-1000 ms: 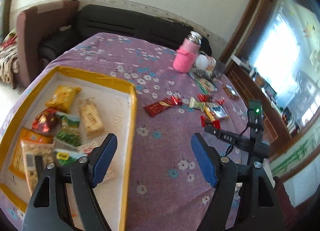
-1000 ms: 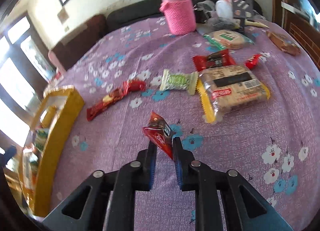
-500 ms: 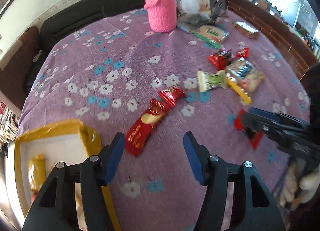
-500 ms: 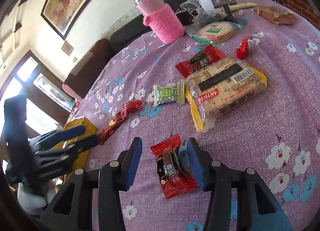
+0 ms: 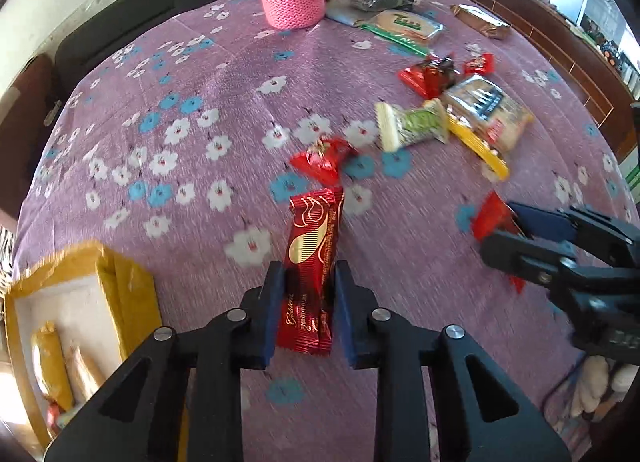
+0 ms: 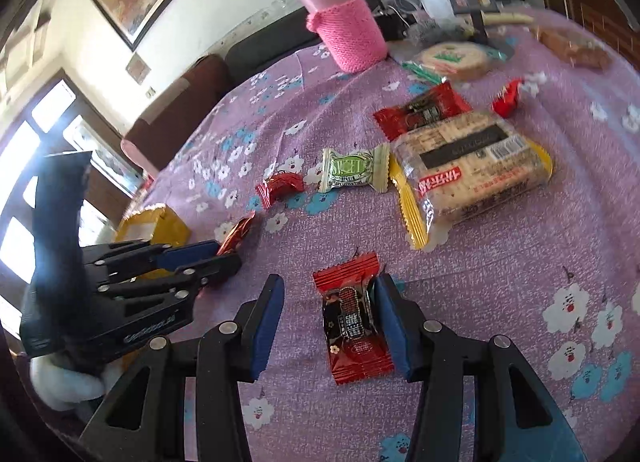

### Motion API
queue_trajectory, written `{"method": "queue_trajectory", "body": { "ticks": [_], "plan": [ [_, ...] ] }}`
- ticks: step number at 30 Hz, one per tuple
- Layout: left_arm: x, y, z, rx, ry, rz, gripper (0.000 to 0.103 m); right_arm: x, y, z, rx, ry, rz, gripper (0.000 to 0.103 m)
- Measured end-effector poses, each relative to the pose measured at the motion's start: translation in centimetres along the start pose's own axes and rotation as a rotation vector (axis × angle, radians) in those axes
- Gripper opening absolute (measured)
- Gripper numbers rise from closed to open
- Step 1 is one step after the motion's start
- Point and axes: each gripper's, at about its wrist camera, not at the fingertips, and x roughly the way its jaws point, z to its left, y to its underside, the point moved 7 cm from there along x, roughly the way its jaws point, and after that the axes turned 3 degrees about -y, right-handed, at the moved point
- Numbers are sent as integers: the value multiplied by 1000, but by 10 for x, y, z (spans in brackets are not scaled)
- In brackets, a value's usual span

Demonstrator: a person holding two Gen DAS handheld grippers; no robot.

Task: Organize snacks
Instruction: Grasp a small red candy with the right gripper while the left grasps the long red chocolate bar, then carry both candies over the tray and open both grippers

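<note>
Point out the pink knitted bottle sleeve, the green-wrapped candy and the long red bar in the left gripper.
pink knitted bottle sleeve [image 6: 352, 34], right wrist view, middle of the knit.
green-wrapped candy [image 6: 354, 171], right wrist view, green centre panel.
long red bar [image 5: 314, 246], left wrist view, gold emblem on wrapper.

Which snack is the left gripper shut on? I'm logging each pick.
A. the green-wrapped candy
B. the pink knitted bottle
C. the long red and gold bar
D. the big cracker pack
C: the left gripper presses both pads on the long red and gold bar; the other three things stand further up the table.
</note>
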Motion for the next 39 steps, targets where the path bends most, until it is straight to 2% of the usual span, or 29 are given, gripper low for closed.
{"method": "queue_trajectory", "body": {
  "ticks": [3, 4, 5, 6, 7, 10, 15, 16, 17, 19, 24, 25, 26, 30, 34, 39],
  "plan": [
    [-12, 8, 0, -36, 27, -17, 18, 1, 4, 5, -48, 48, 0, 48],
    [-16, 11, 0, -43, 34, -22, 18, 1, 6, 6, -68, 74, 2, 43],
    [-19, 13, -1, -49, 36, -27, 18, 1, 8, 7, -95, 109, 3, 33],
    [-25, 17, -2, -57, 40, -35, 18, 1, 9, 7, -120, 156, 3, 28],
    [-28, 17, -3, -61, 44, -42, 18, 1, 10, 8, -149, 198, 0, 28],
    [-40, 23, -3, -80, 46, -58, 17, 0, 9, 6, -136, 196, 0, 27],
    [-41, 21, 2, -105, 9, -69, 20, -8, 4, -7, -45, 138, -19, 27],
    [-38, 18, 3, -117, 24, -69, 28, -11, 2, -8, -28, 121, -28, 27],
    [-34, 15, 2, -122, 39, -66, 42, -13, 2, -8, -19, 112, -33, 27],
    [-24, 8, -2, -107, 35, -59, 58, -13, 0, -8, -6, 101, -36, 27],
    [2, 5, -12, -41, -36, -20, 60, -14, -2, -12, 32, 64, -35, 27],
    [0, 5, -11, -55, -24, -39, 45, -14, -2, -12, 44, 50, -36, 27],
    [-1, 6, -11, -65, -10, -38, 22, -14, -3, -13, 54, 38, -37, 27],
    [-12, 13, -12, -71, -20, -53, 23, -16, -4, -13, 64, 26, -48, 27],
    [-38, 25, -2, -170, 24, -111, 23, -21, -5, -6, 44, 3, -76, 27],
    [-88, 55, 14, -292, 68, -197, 23, -28, -4, 11, -1, -30, -118, 27]
  ]
}}
